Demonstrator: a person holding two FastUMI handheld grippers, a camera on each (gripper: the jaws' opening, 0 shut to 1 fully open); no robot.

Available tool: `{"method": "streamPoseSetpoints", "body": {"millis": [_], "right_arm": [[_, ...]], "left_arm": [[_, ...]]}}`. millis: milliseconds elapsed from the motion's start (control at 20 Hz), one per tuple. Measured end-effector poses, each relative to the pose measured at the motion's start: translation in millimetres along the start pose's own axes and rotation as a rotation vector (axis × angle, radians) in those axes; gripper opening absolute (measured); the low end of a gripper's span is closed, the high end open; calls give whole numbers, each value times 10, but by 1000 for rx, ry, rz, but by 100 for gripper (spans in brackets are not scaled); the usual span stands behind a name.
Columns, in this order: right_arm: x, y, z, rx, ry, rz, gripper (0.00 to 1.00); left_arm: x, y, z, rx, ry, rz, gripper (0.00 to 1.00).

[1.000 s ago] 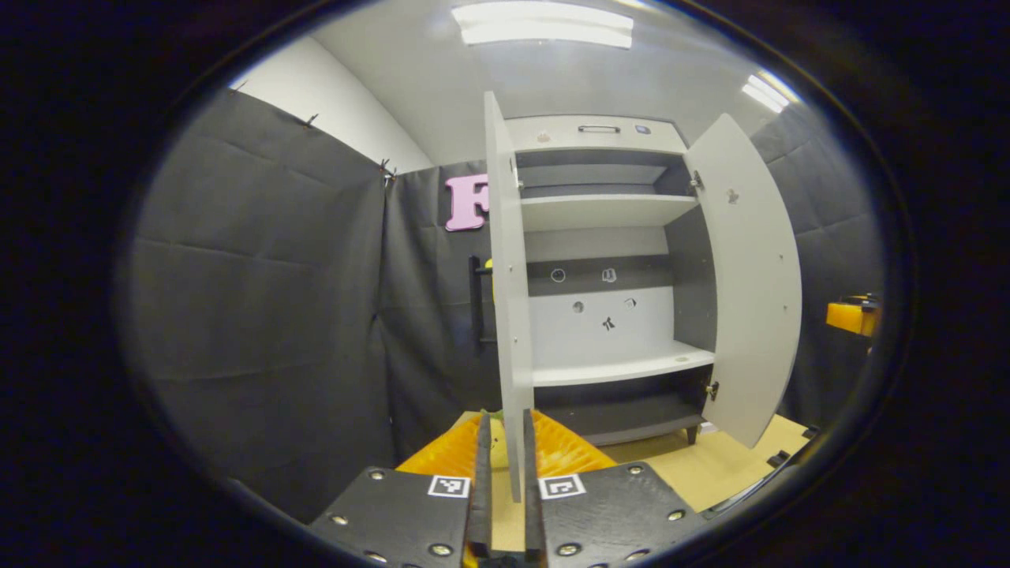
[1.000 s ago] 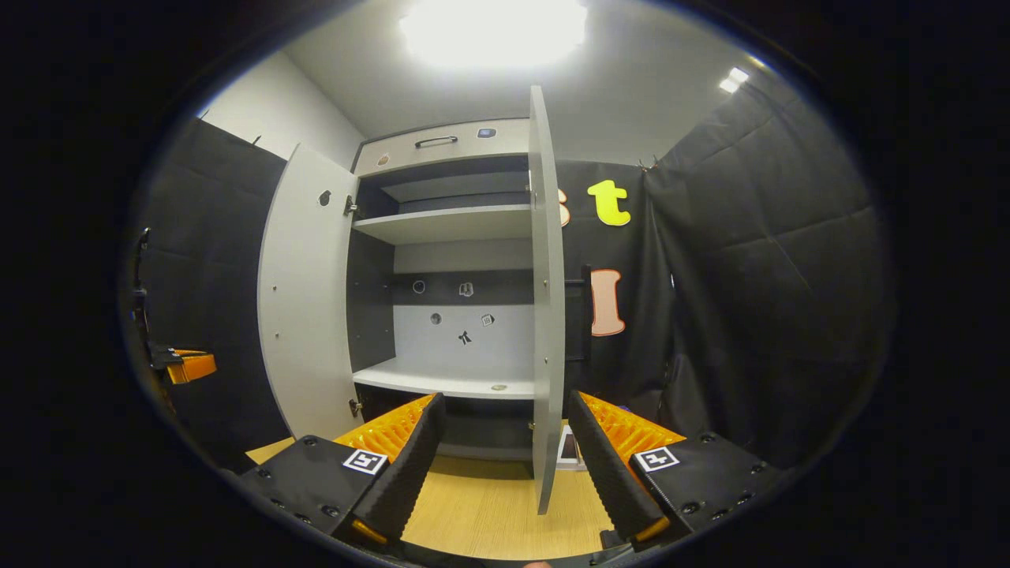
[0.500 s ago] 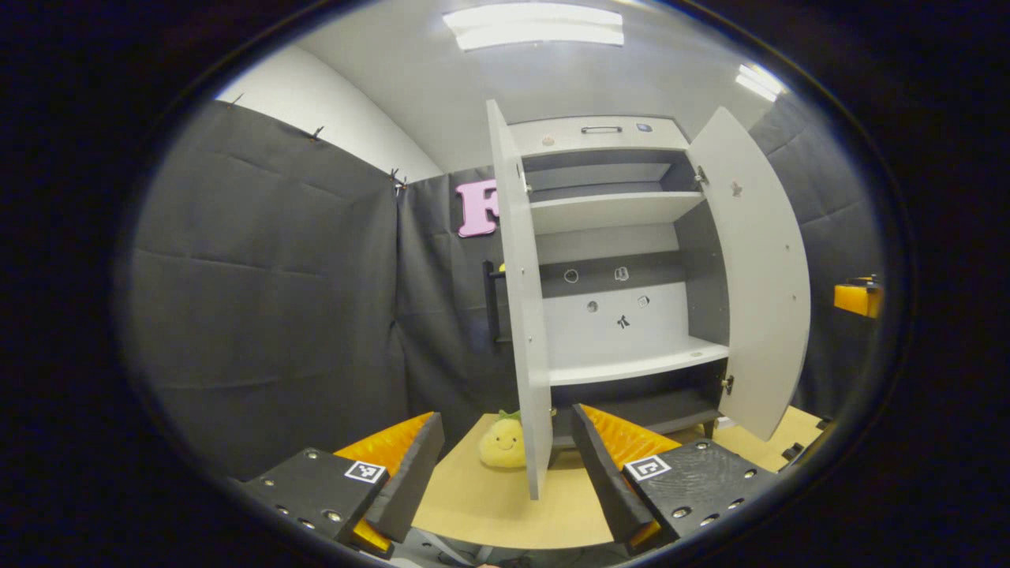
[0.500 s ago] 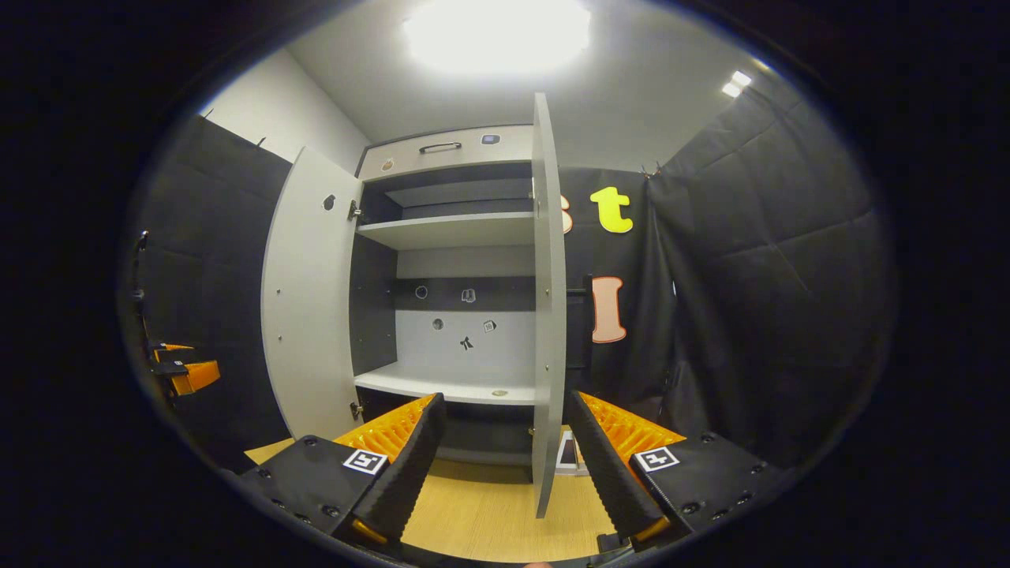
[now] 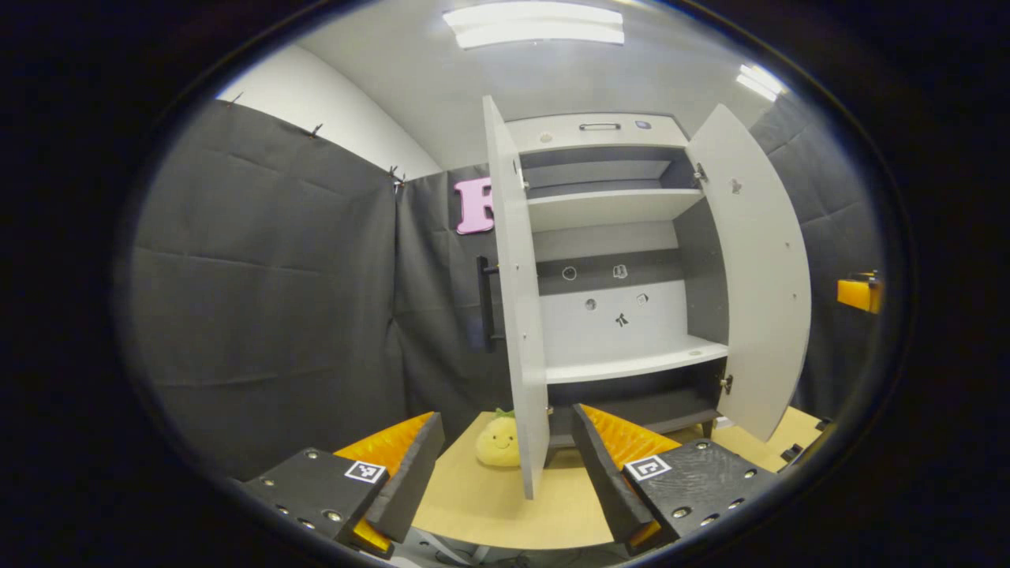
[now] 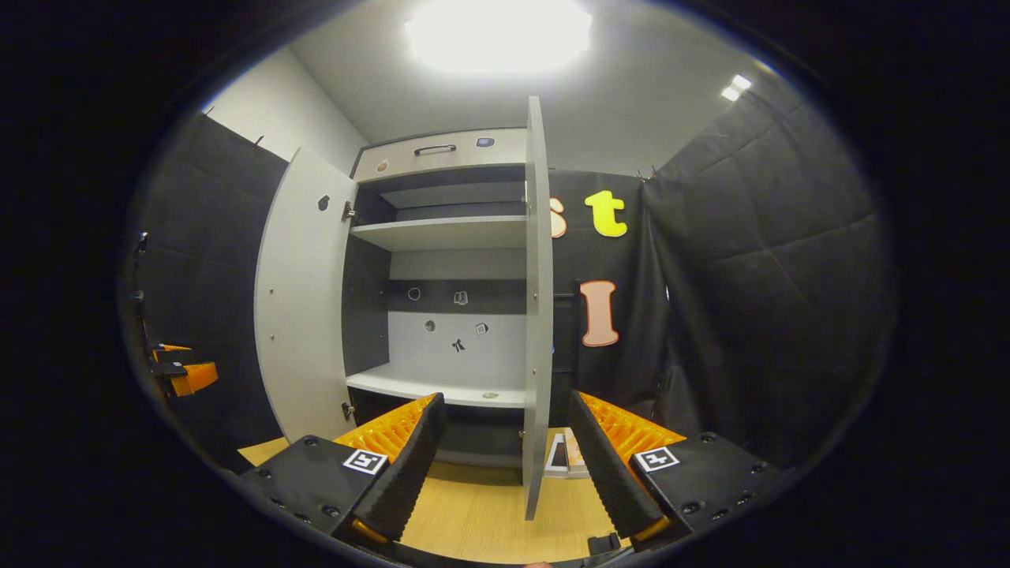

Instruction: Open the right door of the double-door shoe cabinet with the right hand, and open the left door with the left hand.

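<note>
The grey shoe cabinet [image 5: 607, 209] stands with both doors swung out and its shelves bare. In the left gripper view the left door [image 5: 517, 315] is edge-on, its black handle [image 5: 483, 300] on the far side. My left gripper [image 5: 505, 477] is open, and the door's lower edge hangs between its fingers without touching them. The right door [image 5: 757, 276] is wide open. In the right gripper view the right door [image 6: 538, 315] is edge-on between the fingers of my open right gripper [image 6: 505, 473], which do not touch it. The left door [image 6: 304, 300] stands open at the left.
A yellow plush toy [image 5: 497, 443] sits on the wooden floor [image 5: 481, 505] behind the left door. A small booklet [image 6: 564, 456] lies on the wood beside the right door. The other gripper [image 5: 858, 292] is at the far right, and the left one [image 6: 185, 375] shows at the far left.
My left gripper was shut on the left door's edge one second ago; it has opened and drawn back a little. The right gripper stays open, with its view shifted slightly.
</note>
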State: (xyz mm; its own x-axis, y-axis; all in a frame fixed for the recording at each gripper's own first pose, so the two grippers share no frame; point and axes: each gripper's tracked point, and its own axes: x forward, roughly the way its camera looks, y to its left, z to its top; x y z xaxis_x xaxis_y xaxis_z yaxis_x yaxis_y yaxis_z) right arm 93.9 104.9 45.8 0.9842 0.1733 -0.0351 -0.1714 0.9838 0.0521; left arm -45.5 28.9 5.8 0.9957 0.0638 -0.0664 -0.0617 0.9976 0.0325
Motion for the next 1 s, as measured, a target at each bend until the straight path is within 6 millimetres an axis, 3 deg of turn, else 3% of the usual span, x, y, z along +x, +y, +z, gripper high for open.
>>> {"method": "streamPoseSetpoints", "body": {"millis": [700, 1000], "right_arm": [[5, 16, 60, -34, -25, -5, 98], [20, -22, 26, -58, -27, -22, 99]], "left_arm": [[-156, 165, 54, -1, -28, 43, 94], [-178, 126, 16, 3, -25, 43, 94]]}}
